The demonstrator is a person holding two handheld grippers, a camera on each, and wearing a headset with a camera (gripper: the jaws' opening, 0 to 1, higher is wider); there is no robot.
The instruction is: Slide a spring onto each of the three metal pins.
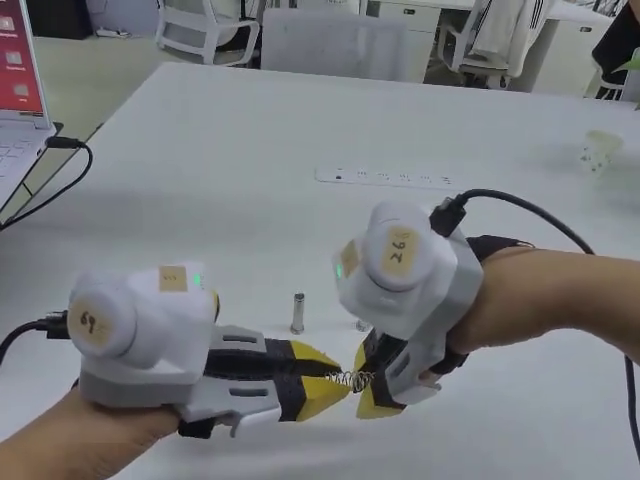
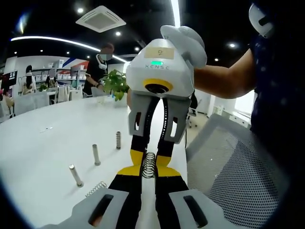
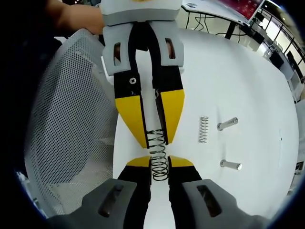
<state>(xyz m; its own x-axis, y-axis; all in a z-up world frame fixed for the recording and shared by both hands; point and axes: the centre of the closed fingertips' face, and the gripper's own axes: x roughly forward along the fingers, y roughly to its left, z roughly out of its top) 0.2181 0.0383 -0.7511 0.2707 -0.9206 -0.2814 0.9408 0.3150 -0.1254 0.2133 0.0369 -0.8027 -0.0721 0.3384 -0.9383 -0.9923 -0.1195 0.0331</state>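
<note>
Left gripper (image 2: 148,171) and right gripper (image 3: 159,164) both clamp one spring (image 3: 157,149); a second spring (image 2: 95,189) lies loose, two pins (image 2: 96,154) stand bare, the far pin (image 2: 118,140) seemingly fitted.

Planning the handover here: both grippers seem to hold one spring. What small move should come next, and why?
Probably open the left gripper and let go. The spring is pinched at both ends, by it and the right gripper, so it cannot be threaded onto a pin. A bare pin stands close to the right gripper.
</note>
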